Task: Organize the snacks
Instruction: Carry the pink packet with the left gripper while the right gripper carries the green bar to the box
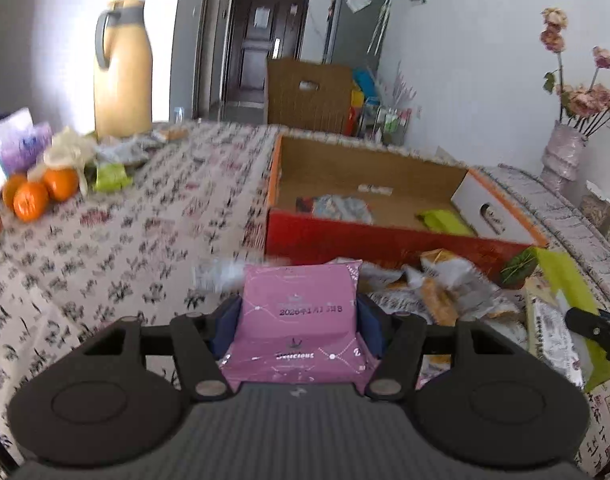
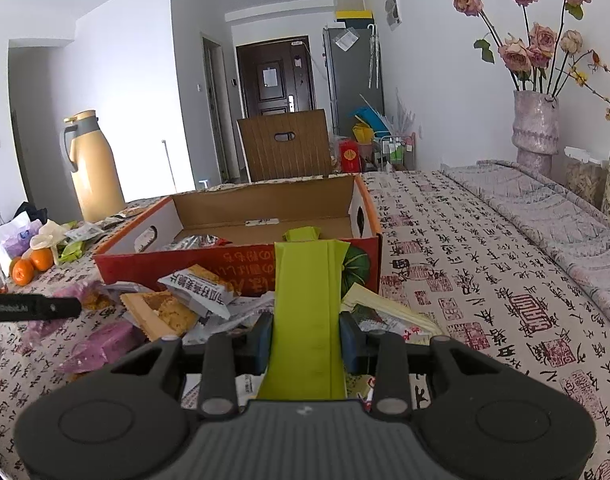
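The left gripper [image 1: 299, 316] is clamped on one pink snack packet [image 1: 299, 320], its blue pads [image 1: 225, 326] pressing both sides; the packet fills the gap between the jaws and sticks out past the tips toward the open cardboard box [image 1: 385, 240], which stands just beyond on the patterned tablecloth [image 1: 125, 248]. In the left wrist view that box holds one silvery packet [image 1: 341, 208] and one green packet [image 1: 445, 220]. Between claw and box, to the right, lies a loose heap of wrappers and biscuit packs [image 1: 437, 296]; the tip of the other gripper shows at the right edge. Three oranges [image 1: 33, 196] sit far left, with a yellow jug [image 1: 123, 72] behind them and one vase of dried roses [image 1: 563, 152] far right. In the right wrist view, the right gripper [image 2: 307, 336] is closed narrowly on one long green packet [image 2: 305, 300], which runs straight out between the fingers, its far end over the box's red front wall [image 2: 233, 264]. One box is seen here, again with a silvery packet [image 2: 197, 242] inside. Left of the claw lies the heap: one white biscuit pack [image 2: 201, 284], an opened tray of biscuits [image 2: 165, 316] and two blurred pink packets [image 2: 101, 344]. Two oranges [image 2: 31, 266] show far left, the jug [image 2: 93, 164] behind them, and the vase [image 2: 535, 128] at right.
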`<state>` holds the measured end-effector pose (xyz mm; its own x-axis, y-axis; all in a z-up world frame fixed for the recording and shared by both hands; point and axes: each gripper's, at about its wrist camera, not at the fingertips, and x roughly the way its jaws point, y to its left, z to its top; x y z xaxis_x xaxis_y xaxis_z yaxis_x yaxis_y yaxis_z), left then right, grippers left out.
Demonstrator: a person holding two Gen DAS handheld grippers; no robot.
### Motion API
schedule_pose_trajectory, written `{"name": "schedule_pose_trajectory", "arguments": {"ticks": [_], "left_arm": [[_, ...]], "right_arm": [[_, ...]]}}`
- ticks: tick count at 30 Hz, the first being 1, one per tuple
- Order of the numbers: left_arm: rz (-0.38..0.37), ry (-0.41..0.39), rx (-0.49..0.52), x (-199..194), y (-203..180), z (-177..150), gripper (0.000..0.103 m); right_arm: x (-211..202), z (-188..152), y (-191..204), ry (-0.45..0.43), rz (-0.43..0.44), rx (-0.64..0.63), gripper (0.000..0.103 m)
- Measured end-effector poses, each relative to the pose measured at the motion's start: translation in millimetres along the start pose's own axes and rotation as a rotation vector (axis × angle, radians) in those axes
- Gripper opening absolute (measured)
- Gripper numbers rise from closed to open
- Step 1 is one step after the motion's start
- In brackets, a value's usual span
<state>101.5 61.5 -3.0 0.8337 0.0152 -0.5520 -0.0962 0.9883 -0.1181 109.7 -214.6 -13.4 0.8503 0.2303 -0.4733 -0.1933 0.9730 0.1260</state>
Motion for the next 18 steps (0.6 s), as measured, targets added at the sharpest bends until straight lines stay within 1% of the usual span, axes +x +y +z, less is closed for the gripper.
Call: {"name": "schedule_pose_trajectory", "arguments": {"ticks": [4, 9, 14, 18], "left_arm": [[-0.006, -0.045, 0.018, -9.9, -8.7, 10.6, 0.062], [-0.018, -0.081, 0.038, -11.2, -20.3, 24.7, 0.062], [-0.025, -0.114, 0.058, -5.4, -31.7, 40.2, 0.062], [-0.010, -0.133, 0.073, 5.4, -38.2, 54.1, 0.062]], "right_arm": [[-1.0, 3.9, 2.3, -0.015, 0.004, -0.005, 0.033], [0.6, 11.9, 7.5, -0.040, 0.018, -0.016, 0.033], [6.2, 27.5, 10.2, -0.078, 0.026, -0.025, 0.033], [15.1, 43.1, 14.6, -0.107, 0.033, -0.032, 0.033]]}}
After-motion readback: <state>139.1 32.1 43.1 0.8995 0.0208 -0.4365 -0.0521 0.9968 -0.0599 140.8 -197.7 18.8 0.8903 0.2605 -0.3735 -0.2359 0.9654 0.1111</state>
